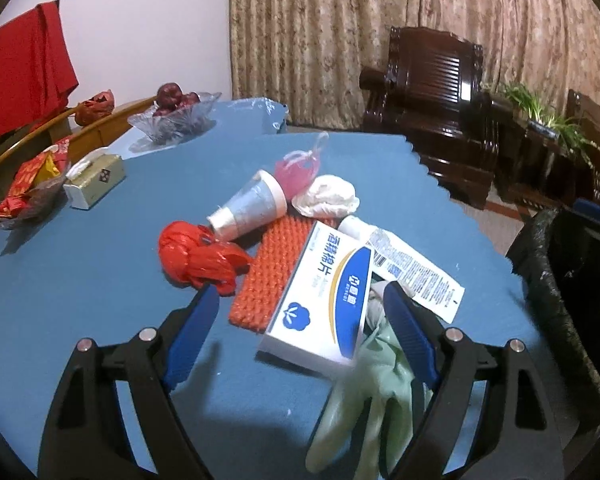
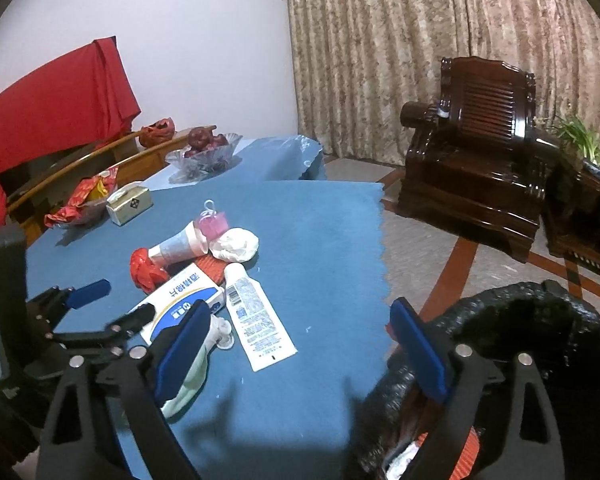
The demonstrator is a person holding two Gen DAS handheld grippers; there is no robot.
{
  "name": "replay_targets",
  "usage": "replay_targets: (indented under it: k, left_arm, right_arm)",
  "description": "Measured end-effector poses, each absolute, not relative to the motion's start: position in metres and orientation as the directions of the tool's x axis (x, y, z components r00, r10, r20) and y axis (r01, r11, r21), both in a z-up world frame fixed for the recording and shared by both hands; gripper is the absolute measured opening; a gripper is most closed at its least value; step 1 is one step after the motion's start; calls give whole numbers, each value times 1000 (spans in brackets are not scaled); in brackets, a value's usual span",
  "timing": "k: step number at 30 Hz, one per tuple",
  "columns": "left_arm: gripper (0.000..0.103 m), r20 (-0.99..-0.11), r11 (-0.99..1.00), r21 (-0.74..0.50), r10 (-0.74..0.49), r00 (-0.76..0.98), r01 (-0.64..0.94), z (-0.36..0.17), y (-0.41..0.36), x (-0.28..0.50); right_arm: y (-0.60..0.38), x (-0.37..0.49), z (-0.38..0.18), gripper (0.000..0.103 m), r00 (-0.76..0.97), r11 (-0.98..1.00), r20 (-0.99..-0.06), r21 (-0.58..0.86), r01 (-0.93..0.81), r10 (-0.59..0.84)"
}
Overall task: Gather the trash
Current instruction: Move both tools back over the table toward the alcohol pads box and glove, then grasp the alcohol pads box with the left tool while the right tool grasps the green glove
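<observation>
A trash pile lies on the blue tablecloth (image 1: 80, 280): a red plastic bag (image 1: 196, 256), an orange spiky pad (image 1: 268, 272), a white and blue box (image 1: 320, 300), a white tube (image 1: 416, 268), a paper cup (image 1: 252, 208), a pink bag (image 1: 296, 172), crumpled white paper (image 1: 328, 196) and a pale green glove (image 1: 364, 400). My left gripper (image 1: 302, 292) is open, with the box lying between its fingers untouched. My right gripper (image 2: 300, 306) is open above the tube (image 2: 256, 320). The left gripper (image 2: 116, 304) shows at the left of the right wrist view.
A bin lined with a black bag (image 2: 500, 340) stands off the table's right edge and holds some trash. A glass fruit bowl (image 1: 176, 120), a tissue box (image 1: 96, 184) and a dish of red wrappers (image 1: 28, 192) sit at the far left. Dark wooden armchairs (image 1: 432, 120) stand beyond.
</observation>
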State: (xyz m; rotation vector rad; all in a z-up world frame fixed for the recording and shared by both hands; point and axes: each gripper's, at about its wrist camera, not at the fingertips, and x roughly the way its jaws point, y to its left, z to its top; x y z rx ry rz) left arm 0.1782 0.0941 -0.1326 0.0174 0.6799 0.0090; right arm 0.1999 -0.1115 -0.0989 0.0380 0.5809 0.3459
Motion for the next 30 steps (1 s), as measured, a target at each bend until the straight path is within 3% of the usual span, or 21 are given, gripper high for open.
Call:
replay_targets:
  k: [10, 15, 30]
  left_arm:
    - [82, -685, 999, 30, 5, 728, 21, -158, 86, 197]
    - [66, -719, 1000, -6, -24, 695, 28, -165, 90, 205]
    - [57, -661, 997, -74, -24, 750, -34, -134, 115, 196]
  right_arm:
    - [-100, 221, -101, 87, 770, 929, -527, 129, -346, 360]
    - [-93, 227, -104, 87, 764, 923, -527, 131, -361, 373]
    - [-70, 247, -107, 86, 743, 913, -539, 147, -380, 396]
